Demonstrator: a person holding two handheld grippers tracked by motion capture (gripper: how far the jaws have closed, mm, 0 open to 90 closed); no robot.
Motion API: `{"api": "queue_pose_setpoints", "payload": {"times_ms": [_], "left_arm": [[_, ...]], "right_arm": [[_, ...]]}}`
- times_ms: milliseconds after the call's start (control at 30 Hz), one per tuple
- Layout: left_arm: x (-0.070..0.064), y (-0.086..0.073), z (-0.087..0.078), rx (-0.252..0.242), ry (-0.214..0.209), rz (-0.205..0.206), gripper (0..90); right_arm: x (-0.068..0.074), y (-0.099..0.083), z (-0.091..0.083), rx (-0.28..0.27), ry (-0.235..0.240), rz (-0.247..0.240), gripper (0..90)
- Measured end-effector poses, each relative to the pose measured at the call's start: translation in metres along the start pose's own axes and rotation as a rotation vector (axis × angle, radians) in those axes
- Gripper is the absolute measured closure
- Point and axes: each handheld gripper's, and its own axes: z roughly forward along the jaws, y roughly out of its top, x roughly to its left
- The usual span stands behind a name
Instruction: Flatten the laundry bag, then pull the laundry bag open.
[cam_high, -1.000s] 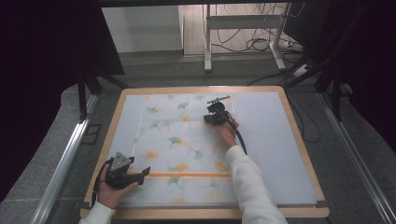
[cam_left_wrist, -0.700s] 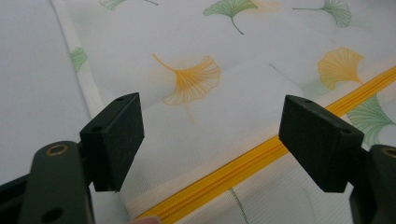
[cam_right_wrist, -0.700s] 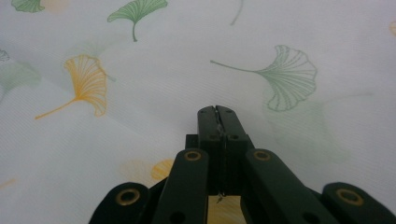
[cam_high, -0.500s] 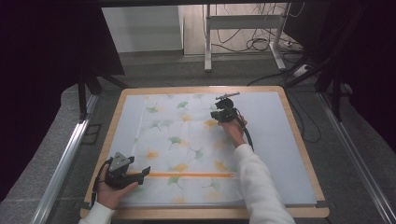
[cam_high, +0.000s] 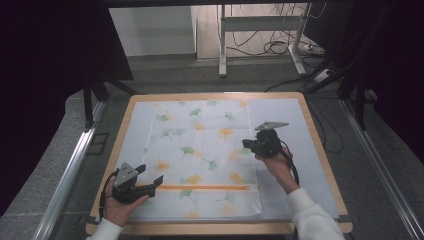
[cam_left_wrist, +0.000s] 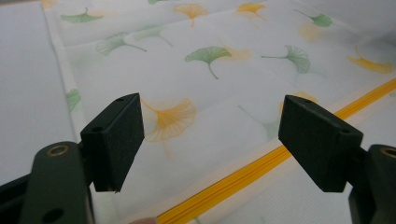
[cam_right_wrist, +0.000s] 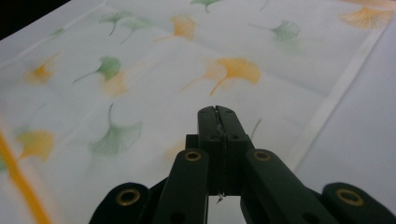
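Observation:
A white cloth (cam_high: 200, 150) printed with green and orange ginkgo leaves lies flat on the table, with an orange zipper (cam_high: 200, 188) running along its near edge. My left gripper (cam_high: 151, 174) rests at the cloth's near left corner, open, with its jaws spread just above the zipper's left end (cam_left_wrist: 243, 175); nothing is between them (cam_left_wrist: 233, 140). Held over the cloth's right edge around mid-depth, my right gripper (cam_high: 246, 145) points left. Its jaws are pressed together (cam_right_wrist: 217, 112) above the leaf print, and I see nothing in them.
The cloth lies on a white mat (cam_high: 295, 150) inside a wooden-rimmed table (cam_high: 322, 155). Metal rails (cam_high: 70, 170) run along both sides on the floor. A white desk frame (cam_high: 222, 45) and loose cables (cam_high: 275, 47) stand beyond the far edge.
My right gripper has come back from the far middle of the cloth toward the person and to the right, to the cloth's right edge. The left gripper has stayed put.

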Motion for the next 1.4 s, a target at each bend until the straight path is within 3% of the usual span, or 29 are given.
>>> {"api": "queue_pose_setpoints", "payload": {"times_ms": [167, 333, 567, 633, 833, 1267, 1400], "left_arm": [[-0.013, 0.007, 0.003, 0.000, -0.033, 0.014, 21.5], [-0.022, 0.012, 0.010, 0.028, -0.056, 0.022, 21.0], [-0.025, 0.019, 0.019, 0.043, -0.078, -0.005, 21.7], [-0.027, 0.022, 0.020, 0.046, -0.082, 0.005, 21.7], [-0.027, 0.024, 0.018, 0.036, -0.091, 0.004, 21.5], [-0.031, 0.033, 0.023, 0.019, -0.103, 0.047, 20.4], [-0.032, 0.034, 0.022, 0.010, -0.123, 0.034, 20.4]], "right_arm": [[0.019, -0.029, -0.025, -0.007, 0.055, -0.038, 88.6], [0.035, -0.060, -0.044, -0.006, 0.111, -0.035, 88.6], [0.053, -0.091, -0.063, -0.002, 0.122, -0.035, 88.6], [0.059, -0.097, -0.063, 0.008, 0.117, -0.037, 88.7], [0.071, -0.098, -0.059, 0.016, 0.124, -0.057, 88.6], [0.073, -0.096, -0.050, 0.039, 0.099, -0.069, 88.6], [0.075, -0.097, -0.051, 0.047, 0.090, -0.088, 88.7]]}}
